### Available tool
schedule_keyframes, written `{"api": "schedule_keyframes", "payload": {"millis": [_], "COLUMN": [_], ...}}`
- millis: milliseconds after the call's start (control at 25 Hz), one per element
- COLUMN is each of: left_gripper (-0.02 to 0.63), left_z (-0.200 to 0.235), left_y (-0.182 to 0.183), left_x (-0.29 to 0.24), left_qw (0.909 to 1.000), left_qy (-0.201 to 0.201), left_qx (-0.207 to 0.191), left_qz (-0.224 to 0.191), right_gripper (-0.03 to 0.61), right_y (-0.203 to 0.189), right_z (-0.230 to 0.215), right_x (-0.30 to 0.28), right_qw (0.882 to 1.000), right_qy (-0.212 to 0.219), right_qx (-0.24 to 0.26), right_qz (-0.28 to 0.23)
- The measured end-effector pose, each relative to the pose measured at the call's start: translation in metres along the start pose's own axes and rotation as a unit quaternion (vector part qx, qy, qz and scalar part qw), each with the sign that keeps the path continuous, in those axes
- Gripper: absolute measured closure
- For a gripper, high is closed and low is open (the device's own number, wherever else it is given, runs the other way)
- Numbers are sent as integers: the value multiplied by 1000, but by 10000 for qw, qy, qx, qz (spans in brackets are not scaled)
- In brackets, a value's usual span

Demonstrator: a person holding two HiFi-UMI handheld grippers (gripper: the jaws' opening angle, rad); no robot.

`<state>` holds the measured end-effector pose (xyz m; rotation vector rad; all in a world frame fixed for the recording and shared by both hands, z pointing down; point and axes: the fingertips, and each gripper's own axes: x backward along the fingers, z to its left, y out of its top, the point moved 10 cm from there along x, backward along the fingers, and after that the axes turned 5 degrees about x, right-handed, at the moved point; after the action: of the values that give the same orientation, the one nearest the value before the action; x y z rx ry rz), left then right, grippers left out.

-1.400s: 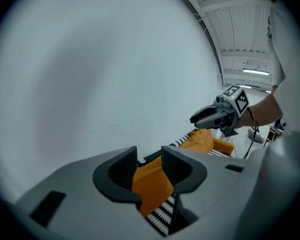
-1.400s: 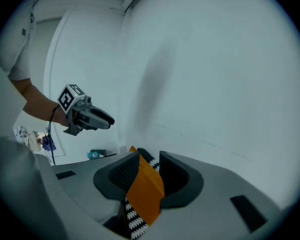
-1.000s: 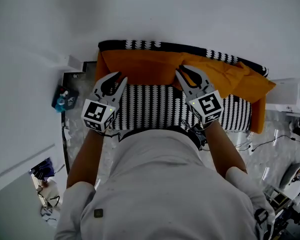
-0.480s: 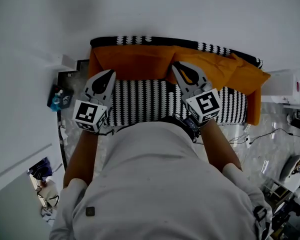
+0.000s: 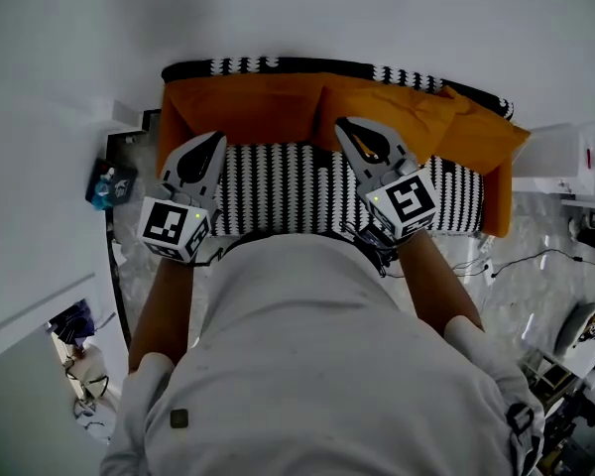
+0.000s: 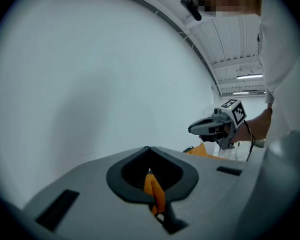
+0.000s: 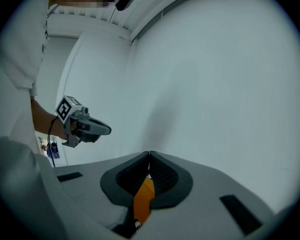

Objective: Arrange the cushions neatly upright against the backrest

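A black-and-white patterned sofa (image 5: 288,191) has orange cushions along its backrest (image 5: 268,66). The left orange cushion (image 5: 243,112) leans against the backrest, and both grippers hold it by its lower edge. My left gripper (image 5: 216,139) is shut on its left corner, with a fold of orange fabric (image 6: 154,191) pinched between the jaws. My right gripper (image 5: 342,124) has just been closing on the right corner and is shut on orange fabric (image 7: 144,196). A second orange cushion (image 5: 426,117) lies slumped to the right. More orange fabric (image 5: 491,157) hangs over the sofa's right end.
A white wall rises directly behind the sofa. A blue object (image 5: 107,184) lies on the floor left of the sofa. White furniture (image 5: 565,162) and cables (image 5: 516,266) are on the right. My own body fills the lower half of the head view.
The left jaws, open a second ago, have shut on the cushion's edge, and the right jaws have narrowed onto it. Both grippers have shifted and risen a little with the cushion.
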<state>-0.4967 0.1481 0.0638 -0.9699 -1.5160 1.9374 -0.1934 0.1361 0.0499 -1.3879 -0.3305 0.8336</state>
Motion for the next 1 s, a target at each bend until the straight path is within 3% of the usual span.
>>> {"api": "schedule_keyframes", "payload": {"millis": [560,840,1000], "left_gripper": [603,604,604], "left_z": [-147,-171,-175], "left_y": [-16,-16,-15], "left_x": [28,64,86], "left_qw": [9993,9991,9995], "left_qy": [366,417,280], "left_qx": [107,47,-43], "left_qz": [-27,-89,-165], "right_gripper": [551,551,551], "right_y": [-35,-30,-22], "right_z": [9,37,61], "right_x": [131,159,172], "right_qw": [9990,9987,9993], "right_qy": [423,464,273], "right_qx": [-16,35,77], "right_qz": [-117,-182,-239]}}
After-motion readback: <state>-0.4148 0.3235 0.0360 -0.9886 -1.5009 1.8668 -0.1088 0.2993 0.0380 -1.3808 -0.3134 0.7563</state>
